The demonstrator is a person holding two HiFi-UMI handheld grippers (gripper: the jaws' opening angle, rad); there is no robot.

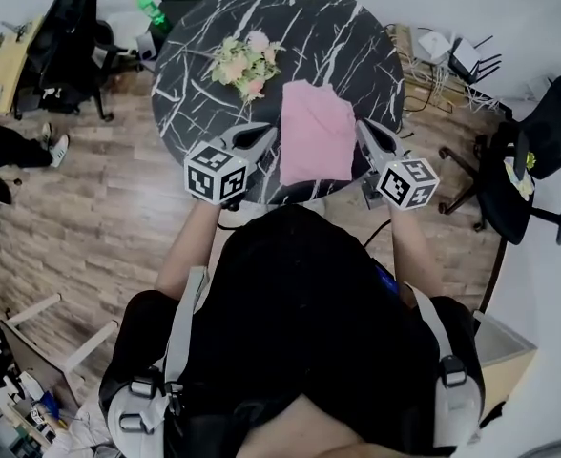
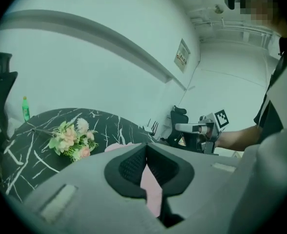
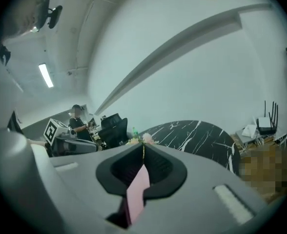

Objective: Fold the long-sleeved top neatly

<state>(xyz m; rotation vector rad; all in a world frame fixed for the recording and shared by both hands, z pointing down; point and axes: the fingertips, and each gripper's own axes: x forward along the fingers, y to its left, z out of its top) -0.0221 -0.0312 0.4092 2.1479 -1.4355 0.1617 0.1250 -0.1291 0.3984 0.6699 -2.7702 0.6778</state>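
Left gripper (image 1: 269, 132), right gripper (image 1: 364, 130): jaws pressed together, seemingly pinching pink long-sleeved top (image 1: 316, 132) over black marble desk (image 1: 357, 36). Risk: shallow pinch slipping, fold collapsing.

Counts, head view: 1 round black marble table (image 1: 357, 46); 1 pink top (image 1: 316, 132); 1 bunch of flowers (image 1: 245, 63); 1 green bottle (image 1: 150, 10). 2 grippers: left gripper (image 1: 267, 134), right gripper (image 1: 363, 128), w/ 1 marker cube each: left cube (image 1: 216, 170), right cube (image 1: 407, 181). 2 black office chairs: left chair (image 1: 71, 36), right chair (image 1: 514, 175). 2 people: the wearer (image 1: 300, 294), plus a second person (image 1: 13, 151), legs only, w/ 2 shoes showing.
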